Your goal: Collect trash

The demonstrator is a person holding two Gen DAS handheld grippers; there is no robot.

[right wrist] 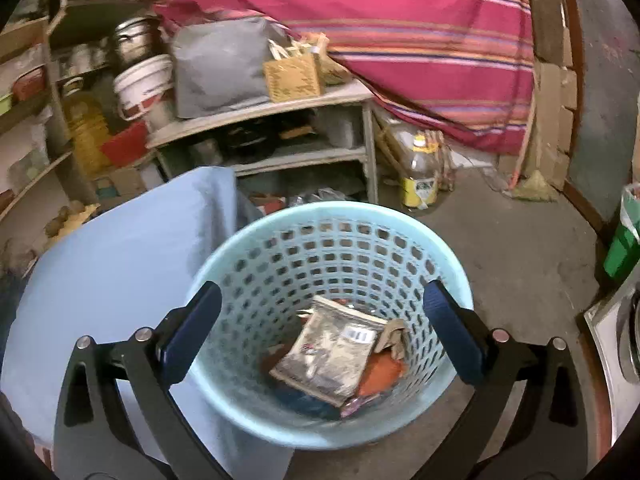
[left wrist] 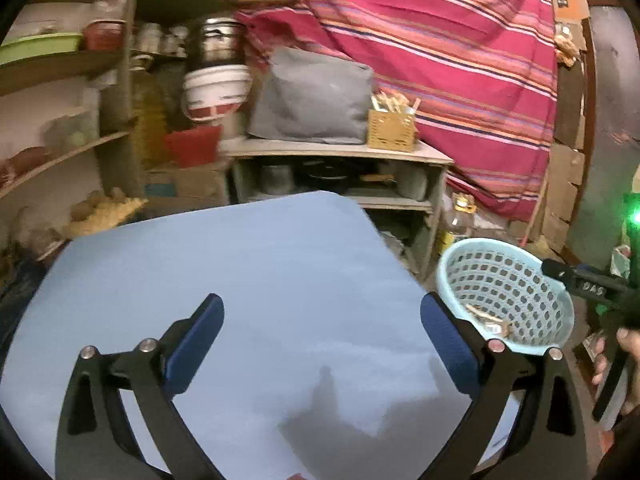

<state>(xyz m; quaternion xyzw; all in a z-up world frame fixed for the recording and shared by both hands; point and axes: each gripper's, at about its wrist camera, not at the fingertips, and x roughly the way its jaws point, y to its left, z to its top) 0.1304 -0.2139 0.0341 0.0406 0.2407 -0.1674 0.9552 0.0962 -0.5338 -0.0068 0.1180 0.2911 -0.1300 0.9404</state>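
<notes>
A: Now, right tongs [right wrist: 322, 332]?
B: Spread wide, empty, above the perforated blue basket [right wrist: 256, 412] on the floor; silver wrapper [right wrist: 328, 356] lies inside.
A: Left tongs [left wrist: 322, 344]?
B: Wide, empty, over the blue-covered worktop [left wrist: 240, 264].

A table draped in a plain light-blue cloth [left wrist: 240, 272] is bare on top. Just beside its corner, a round pale-blue perforated plastic basket [right wrist: 332, 248] stands on the grey concrete floor [right wrist: 520, 264], a yellow-labelled clear plastic bottle [right wrist: 420, 176] standing on the floor beyond the basket.
</notes>
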